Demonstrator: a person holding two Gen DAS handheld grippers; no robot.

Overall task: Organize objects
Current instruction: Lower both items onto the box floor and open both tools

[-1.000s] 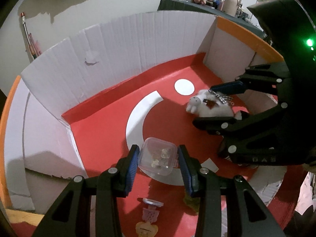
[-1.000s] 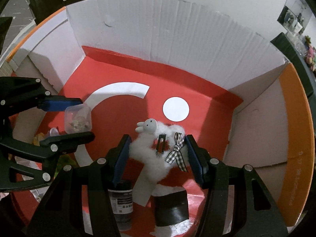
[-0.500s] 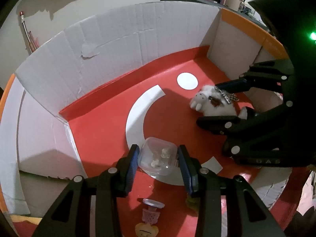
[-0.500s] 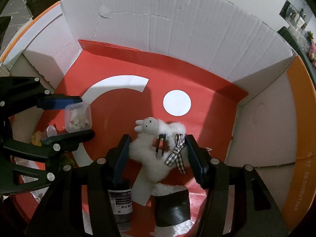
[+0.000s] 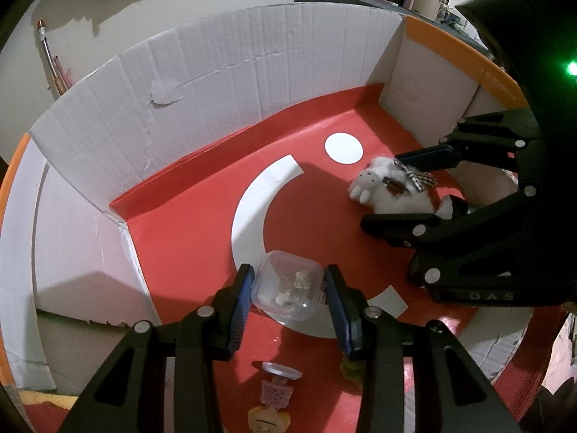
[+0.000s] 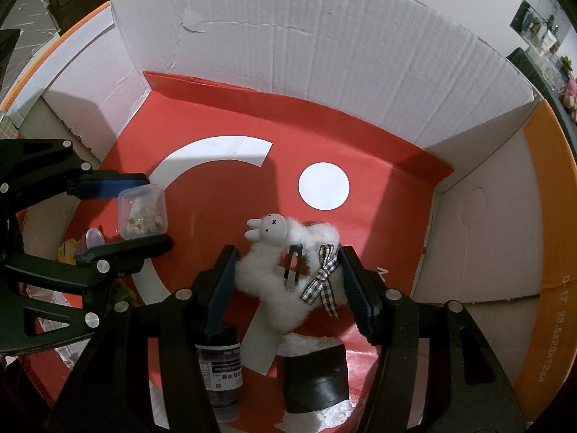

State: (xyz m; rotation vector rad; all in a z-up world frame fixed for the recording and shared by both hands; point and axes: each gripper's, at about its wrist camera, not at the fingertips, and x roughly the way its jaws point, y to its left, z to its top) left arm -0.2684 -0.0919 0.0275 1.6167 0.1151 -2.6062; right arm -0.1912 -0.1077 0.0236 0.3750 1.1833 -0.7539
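Note:
My left gripper (image 5: 288, 297) is shut on a small clear plastic box (image 5: 286, 288) with pale bits inside, held over the red floor of a cardboard box (image 5: 187, 223). It also shows in the right wrist view (image 6: 142, 211). My right gripper (image 6: 288, 278) is shut on a white fluffy rabbit hair clip (image 6: 285, 267) with a checked bow (image 6: 322, 281). The rabbit also shows at right in the left wrist view (image 5: 393, 189), between the right gripper's fingers (image 5: 429, 157).
White corrugated walls (image 6: 324, 72) with orange flaps (image 6: 548, 252) ring the box. A dark bottle (image 6: 220, 371) and a black roll (image 6: 315, 379) lie below the right gripper. A small pink and yellow toy (image 5: 274, 397) lies below the left gripper.
Both grippers have moved a little farther over the box with their loads; the far wall looks lower and nearer. Both grips are unchanged.

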